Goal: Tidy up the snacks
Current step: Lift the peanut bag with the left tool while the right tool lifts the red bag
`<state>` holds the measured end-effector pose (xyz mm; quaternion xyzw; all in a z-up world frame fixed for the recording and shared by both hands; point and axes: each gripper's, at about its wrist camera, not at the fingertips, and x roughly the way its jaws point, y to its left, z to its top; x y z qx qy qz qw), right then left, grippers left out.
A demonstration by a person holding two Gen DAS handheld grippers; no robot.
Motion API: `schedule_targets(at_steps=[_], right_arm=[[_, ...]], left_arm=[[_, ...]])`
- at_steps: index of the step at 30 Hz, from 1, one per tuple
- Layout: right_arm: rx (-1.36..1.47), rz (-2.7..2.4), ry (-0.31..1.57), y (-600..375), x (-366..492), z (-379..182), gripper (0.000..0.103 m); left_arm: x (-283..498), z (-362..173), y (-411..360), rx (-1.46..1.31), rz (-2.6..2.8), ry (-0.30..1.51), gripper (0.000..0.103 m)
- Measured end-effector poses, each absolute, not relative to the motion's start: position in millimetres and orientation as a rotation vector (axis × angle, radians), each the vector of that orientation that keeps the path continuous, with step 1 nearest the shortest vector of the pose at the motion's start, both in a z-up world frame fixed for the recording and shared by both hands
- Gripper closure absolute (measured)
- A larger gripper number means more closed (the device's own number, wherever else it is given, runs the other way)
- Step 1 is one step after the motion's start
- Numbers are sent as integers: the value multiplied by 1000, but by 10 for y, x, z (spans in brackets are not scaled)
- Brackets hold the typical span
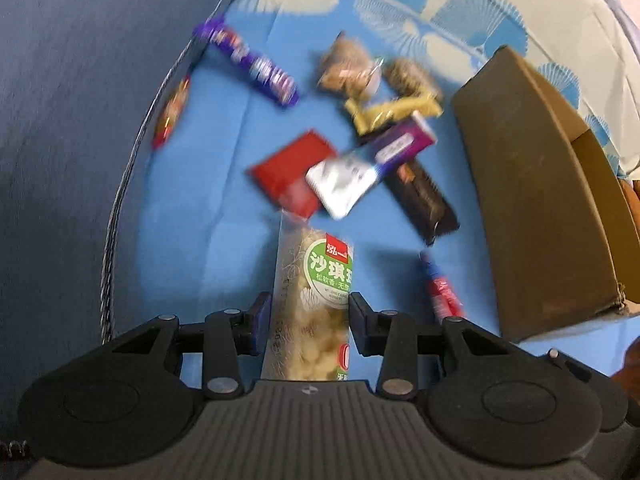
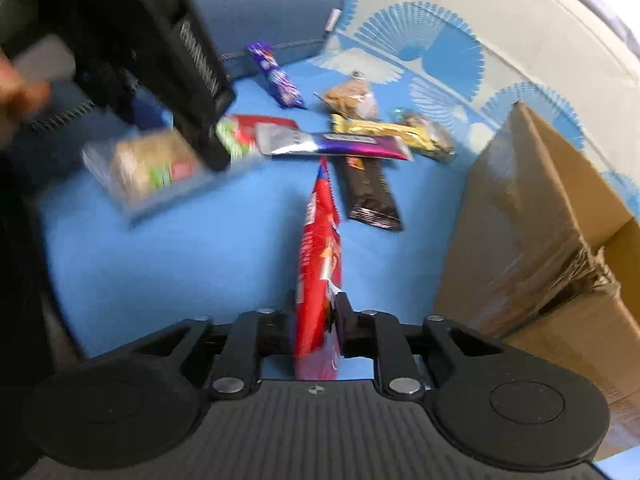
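Observation:
My left gripper [image 1: 309,312] is shut on a clear snack pack with a green label [image 1: 316,288], held above the blue cloth. It also shows in the right wrist view [image 2: 160,168], under the left gripper's body. My right gripper [image 2: 316,316] is shut on a red snack packet [image 2: 320,248], which shows in the left wrist view [image 1: 442,292] too. A pile of loose snacks lies ahead: a purple bar [image 2: 280,76], a silver-purple packet [image 2: 336,145], a dark brown bar [image 2: 370,192], a yellow bar [image 2: 396,132], a red packet [image 1: 292,172].
An open cardboard box [image 2: 532,216] stands at the right, also in the left wrist view [image 1: 536,200]. A blue sofa cushion [image 1: 80,120] rises at the left. A patterned fan-print cloth [image 2: 420,40] lies behind the snacks.

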<state>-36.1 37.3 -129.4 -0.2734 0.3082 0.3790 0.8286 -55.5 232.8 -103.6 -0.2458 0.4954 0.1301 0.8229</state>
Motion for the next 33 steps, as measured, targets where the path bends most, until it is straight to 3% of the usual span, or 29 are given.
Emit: schedule_targets(at_steps=[2,7,14,19,25,29,33], right_arm=[[-499,854,688,336,-348,-1240,61],[-357,863,760,282,-224,-1203,43],[-266,786,861,244,-47,-1373,36],[-265,792,852,267,-44,-1399,28],[-283,802,844,289,-64,-1386,29],[-280,802,830,267,-62,-1356,50],[-258,791,812,220,-61,-1300,53]], left_arm=[[-609,-1063,2390,-558,269,1064,55],[-722,-1090,2405,-608,251,1020,44],[-650,-1084,2322,-555,246,1006,33],[-618,-1099,2313,-539,239,1015,33],[-592,-1086,2239,-484,231,1030,32],[-583,-1087,2187,-449,222,1041,31],[-607,-1095,2168,-458,207,1052,31]])
